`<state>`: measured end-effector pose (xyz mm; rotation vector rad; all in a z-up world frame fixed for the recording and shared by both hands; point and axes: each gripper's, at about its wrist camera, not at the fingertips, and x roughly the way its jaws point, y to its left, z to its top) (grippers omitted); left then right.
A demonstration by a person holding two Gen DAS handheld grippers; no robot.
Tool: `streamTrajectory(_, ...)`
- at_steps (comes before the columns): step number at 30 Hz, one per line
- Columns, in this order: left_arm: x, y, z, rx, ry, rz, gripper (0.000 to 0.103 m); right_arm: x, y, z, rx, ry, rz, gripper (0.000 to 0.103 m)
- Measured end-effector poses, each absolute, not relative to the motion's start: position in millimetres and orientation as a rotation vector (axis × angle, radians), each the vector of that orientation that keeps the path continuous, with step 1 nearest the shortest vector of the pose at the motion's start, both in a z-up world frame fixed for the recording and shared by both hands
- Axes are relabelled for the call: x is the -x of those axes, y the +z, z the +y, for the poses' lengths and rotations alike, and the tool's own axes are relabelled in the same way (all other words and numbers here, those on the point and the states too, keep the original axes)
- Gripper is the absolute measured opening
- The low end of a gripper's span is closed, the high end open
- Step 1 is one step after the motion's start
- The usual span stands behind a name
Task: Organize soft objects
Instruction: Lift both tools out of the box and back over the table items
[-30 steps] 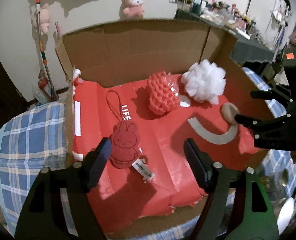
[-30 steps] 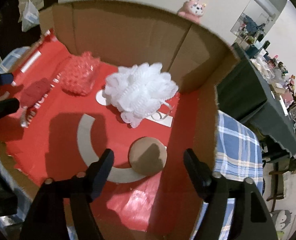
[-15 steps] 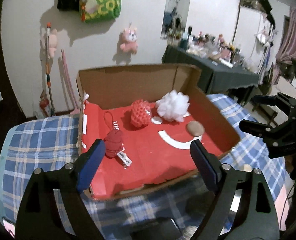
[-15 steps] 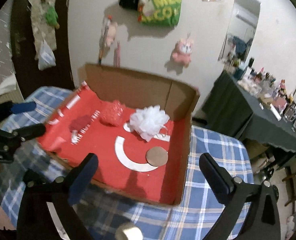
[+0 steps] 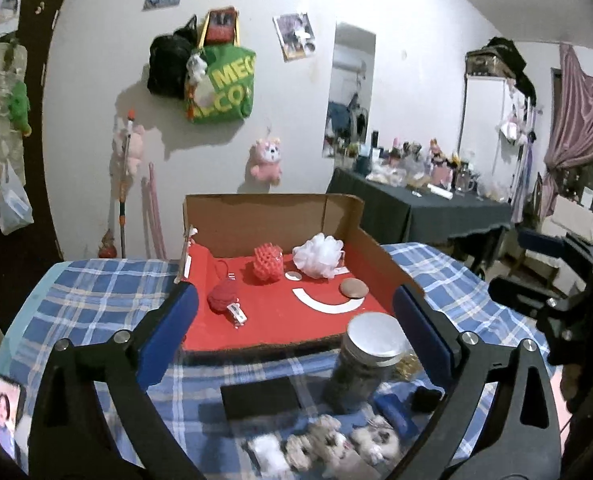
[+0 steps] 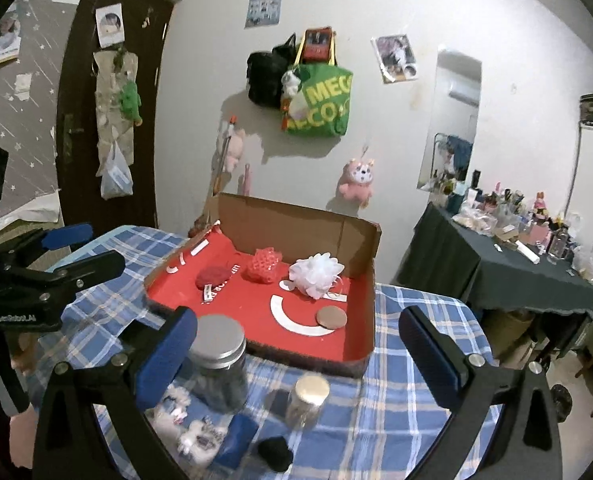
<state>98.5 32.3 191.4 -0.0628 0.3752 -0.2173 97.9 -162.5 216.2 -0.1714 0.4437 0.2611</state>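
A cardboard box (image 5: 272, 216) with a red floor (image 6: 256, 312) stands on the checked table. In it lie a red plush keychain (image 5: 221, 298), a red mesh sponge (image 5: 267, 267), a white bath puff (image 5: 318, 255) and a brown round pad (image 5: 353, 288). The same things show in the right wrist view: keychain (image 6: 210, 276), red sponge (image 6: 264, 265), puff (image 6: 316, 273), pad (image 6: 330, 317). My left gripper (image 5: 294, 332) is open and empty, well back from the box. My right gripper (image 6: 296, 356) is open and empty, also back from it.
In front of the box stand a metal-lidded jar (image 5: 362, 364) and a small jar (image 6: 307, 400). A black pad (image 5: 261, 402), small plush toys (image 5: 336, 444), a blue item (image 6: 236, 440) and a black ball (image 6: 274, 454) lie near the table's front. A dark cluttered table (image 6: 508, 264) stands right.
Both grippers have pulled far back and up from inside the box. The whole box and the table's front with jars and toys now show. Both stay open and empty.
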Motion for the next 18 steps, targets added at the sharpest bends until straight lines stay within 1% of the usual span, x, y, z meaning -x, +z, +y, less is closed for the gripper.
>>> streamTrajectory(7, -48, 169, 16, 0.033, -0.158, 0.3, 0.1, -52, 188, -166, 0.122, 0.226, 0.388, 0.103)
streamTrajectory(18, -22, 122, 0, 0.013, -0.144, 0.366, 0.1, -25, 134, -176, 0.054, 0.188, 0.439, 0.103)
